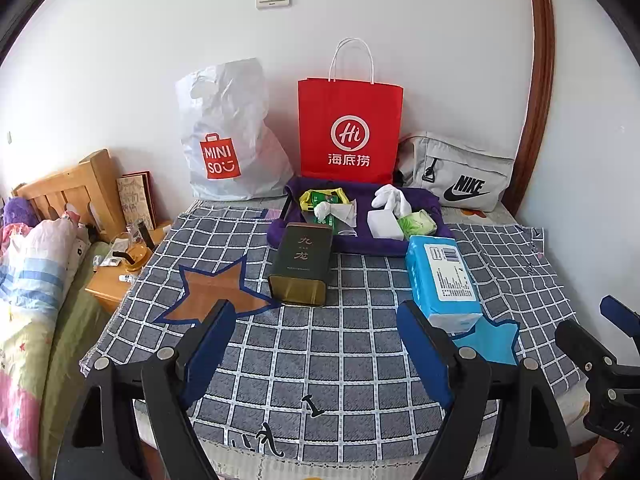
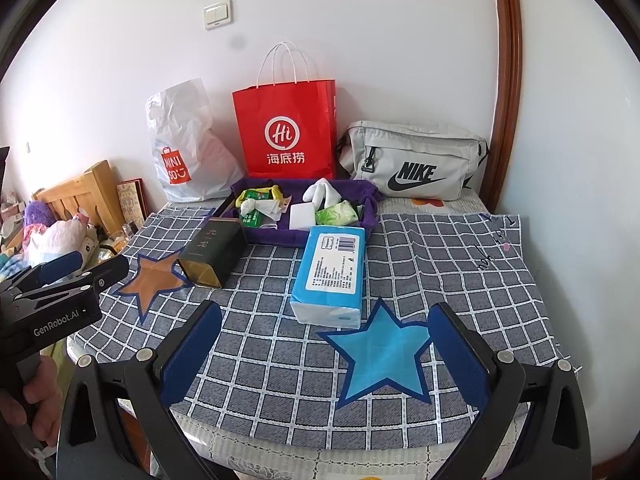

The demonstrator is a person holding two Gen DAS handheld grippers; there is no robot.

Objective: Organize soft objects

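Beyond the claws: woven checked tablecloth [image 2: 440,264], glossy plastic-wrapped tissue pack [image 2: 332,268], matt metal tea tin [image 2: 216,250], red paper bag [image 2: 286,132].

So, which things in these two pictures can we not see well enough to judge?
- Red paper bag, white plastic bag and grey Nike bag: contents hidden by their own walls, both views.
- Purple tray: the items overlap; some are too small to name.
- Tissue pack: label print too small to read.
- Dark tin: contents not shown.
- Bedside clutter at the left edge: distorted by the fisheye.
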